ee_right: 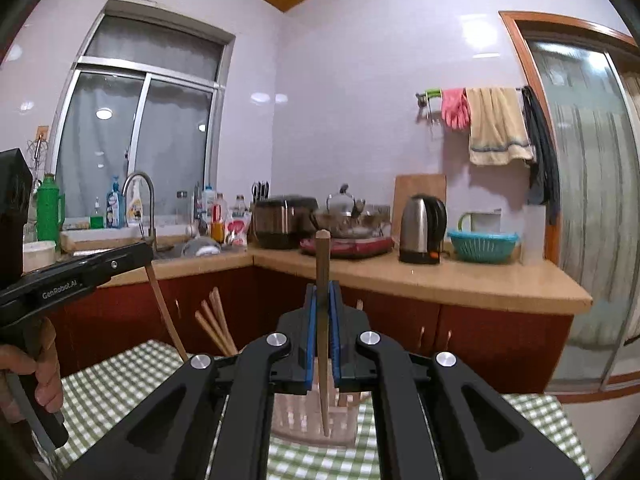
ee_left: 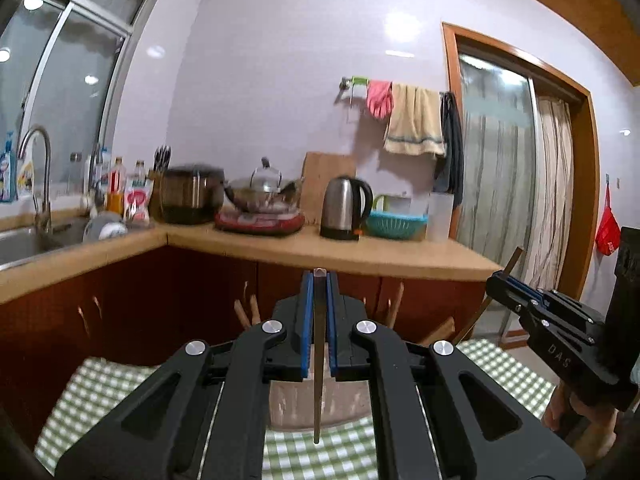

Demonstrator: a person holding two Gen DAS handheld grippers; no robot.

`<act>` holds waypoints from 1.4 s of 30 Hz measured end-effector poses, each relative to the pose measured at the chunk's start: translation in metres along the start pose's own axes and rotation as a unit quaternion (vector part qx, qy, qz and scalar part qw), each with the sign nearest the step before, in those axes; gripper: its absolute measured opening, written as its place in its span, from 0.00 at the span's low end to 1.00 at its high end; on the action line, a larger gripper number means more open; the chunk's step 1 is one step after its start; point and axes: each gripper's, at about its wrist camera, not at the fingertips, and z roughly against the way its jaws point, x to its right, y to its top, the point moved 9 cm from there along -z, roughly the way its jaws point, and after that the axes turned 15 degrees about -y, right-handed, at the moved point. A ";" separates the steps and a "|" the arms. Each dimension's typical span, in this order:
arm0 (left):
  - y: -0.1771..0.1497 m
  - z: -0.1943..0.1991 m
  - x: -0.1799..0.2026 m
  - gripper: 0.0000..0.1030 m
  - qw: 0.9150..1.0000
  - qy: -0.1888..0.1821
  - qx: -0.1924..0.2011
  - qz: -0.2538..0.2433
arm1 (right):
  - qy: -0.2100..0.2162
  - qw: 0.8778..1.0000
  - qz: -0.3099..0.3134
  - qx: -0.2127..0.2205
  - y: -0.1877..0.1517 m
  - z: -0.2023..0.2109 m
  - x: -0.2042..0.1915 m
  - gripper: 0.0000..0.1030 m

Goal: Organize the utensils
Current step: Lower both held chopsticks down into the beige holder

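**Both chopsticks poised over the holder**

Kitchen cabinets and a long counter (ee_right: 400,276) fill the background, carrying a kettle (ee_right: 422,228), a teal basket (ee_right: 482,245) and a rice cooker (ee_right: 282,222); nearer to me, a green checked cloth covers the table (ee_right: 120,384) I am working over.

My left gripper (ee_left: 319,320) has its jaws closed on a wooden chopstick (ee_left: 318,380), which runs almost upright between the blue pads, its lower end hanging just above the cloth in front of the pale slatted utensil holder (ee_left: 320,404). My right gripper (ee_right: 322,332) is likewise clamped on a second chopstick (ee_right: 322,272), its top sticking up past the pads and its tip pointing down at the holder, at or just inside the rim as far as I can tell. More chopsticks (ee_right: 216,328) already lean out of the holder's left side.

I judge the step in hand to be the drop-in: both sticks are picked up and carried, neither released. Next I would bring each tip squarely over the holder's opening, lower until the stick is well inside, then ease the jaws apart so it slides down among the others. The left stick looks short of the rim, so I would move it forward first. I would take the hands one at a time to avoid them crowding each other.
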 end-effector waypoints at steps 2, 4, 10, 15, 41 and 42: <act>0.013 -0.005 -0.001 0.06 1.000 0.000 0.011 -0.004 | 0.001 1.000 0.000 0.011 0.008 -0.005 -0.001 0.07; 0.025 -0.011 -0.003 0.06 1.000 0.000 0.022 -0.008 | 0.003 1.000 0.001 0.020 0.016 -0.010 -0.003 0.07; 0.057 -0.026 -0.010 0.06 0.998 0.015 0.058 -0.031 | 0.009 0.999 0.004 0.034 0.029 -0.031 -0.010 0.07; 0.064 -0.046 -0.021 0.06 0.997 0.020 0.070 -0.024 | 0.014 0.999 0.006 0.040 0.031 -0.050 -0.016 0.07; -0.043 -0.113 -0.062 0.10 0.999 0.034 -0.012 0.017 | 0.009 0.999 -0.004 -0.042 -0.051 -0.118 -0.020 0.09; -0.045 -0.114 -0.063 0.14 0.999 0.035 -0.015 0.016 | 0.008 0.999 -0.003 -0.042 -0.051 -0.117 -0.021 0.13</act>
